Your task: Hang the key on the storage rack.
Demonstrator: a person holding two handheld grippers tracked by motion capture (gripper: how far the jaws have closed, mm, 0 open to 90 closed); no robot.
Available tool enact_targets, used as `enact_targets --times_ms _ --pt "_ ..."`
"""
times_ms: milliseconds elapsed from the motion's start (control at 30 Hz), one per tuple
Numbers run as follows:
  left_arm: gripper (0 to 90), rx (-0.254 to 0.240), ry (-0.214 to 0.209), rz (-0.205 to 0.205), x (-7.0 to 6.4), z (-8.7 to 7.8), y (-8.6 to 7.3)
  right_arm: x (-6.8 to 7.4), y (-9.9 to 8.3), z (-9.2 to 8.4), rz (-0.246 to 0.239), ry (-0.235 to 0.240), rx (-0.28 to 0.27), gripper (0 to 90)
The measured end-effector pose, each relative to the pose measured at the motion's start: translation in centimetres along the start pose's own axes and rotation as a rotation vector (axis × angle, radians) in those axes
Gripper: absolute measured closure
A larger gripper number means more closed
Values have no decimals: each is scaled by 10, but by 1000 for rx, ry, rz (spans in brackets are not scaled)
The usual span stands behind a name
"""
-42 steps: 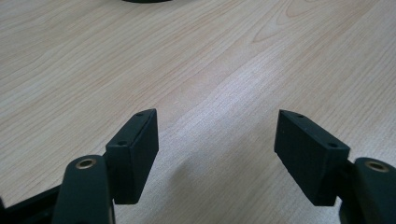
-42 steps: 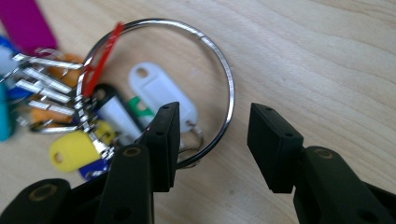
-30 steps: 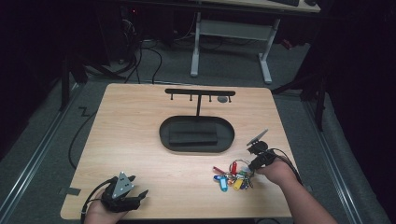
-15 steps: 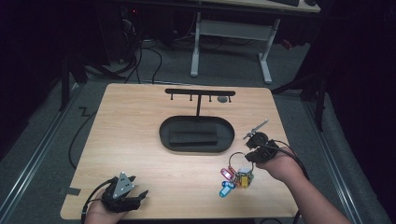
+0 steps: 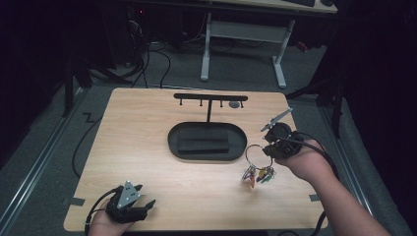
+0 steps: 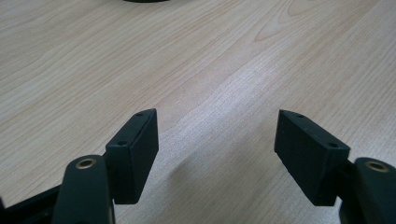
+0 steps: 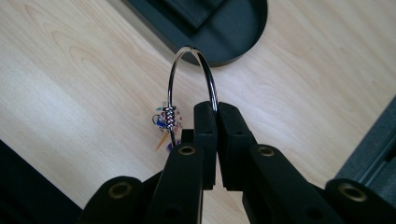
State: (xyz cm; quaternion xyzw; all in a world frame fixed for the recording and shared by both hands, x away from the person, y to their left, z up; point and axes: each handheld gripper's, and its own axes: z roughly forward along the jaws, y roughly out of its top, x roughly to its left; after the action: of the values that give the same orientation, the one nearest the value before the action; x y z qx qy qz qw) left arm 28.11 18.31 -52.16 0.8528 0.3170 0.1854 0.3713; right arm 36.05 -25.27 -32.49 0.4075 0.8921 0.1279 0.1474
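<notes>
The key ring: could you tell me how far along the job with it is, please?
Done: the right gripper has shut on the key ring, which hangs clear of the table. In hand: carrying it. Probably left: hanging it on the hook stand. The left gripper rests open.

Polished metal key ring (image 7: pixel 191 79), matt black plastic gripper pads (image 6: pixel 135 151), smooth pale wood-grain table (image 5: pixel 147 128), matt black oval tray (image 5: pixel 206 140)

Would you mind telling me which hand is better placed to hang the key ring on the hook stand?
Right. Its tongs are shut on the key ring beside the hook stand, whereas the left tongs sit open at the table's near edge.
</notes>
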Motion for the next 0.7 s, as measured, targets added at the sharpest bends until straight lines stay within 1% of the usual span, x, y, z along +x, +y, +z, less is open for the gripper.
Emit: enact_targets --times_ms 167,300,333,500,667,700 --pt "310 0 -1 4 0 -1 0 -5 8 -12 -1 -30 -20 875" --pt "310 -4 2 -6 1 -2 -1 -9 14 -15 1 -43 -26 875" --pt "310 -8 3 -7 1 -2 -1 -10 15 -15 7 -42 -28 875" --pt "310 2 2 3 0 -2 -1 -12 24 -13 -5 -59 -28 875" --pt "310 -1 4 -4 1 -4 -3 -16 33 -9 -13 -62 -34 875" --pt "310 0 4 -6 1 -4 -3 -16 35 -8 -6 -64 -34 875"
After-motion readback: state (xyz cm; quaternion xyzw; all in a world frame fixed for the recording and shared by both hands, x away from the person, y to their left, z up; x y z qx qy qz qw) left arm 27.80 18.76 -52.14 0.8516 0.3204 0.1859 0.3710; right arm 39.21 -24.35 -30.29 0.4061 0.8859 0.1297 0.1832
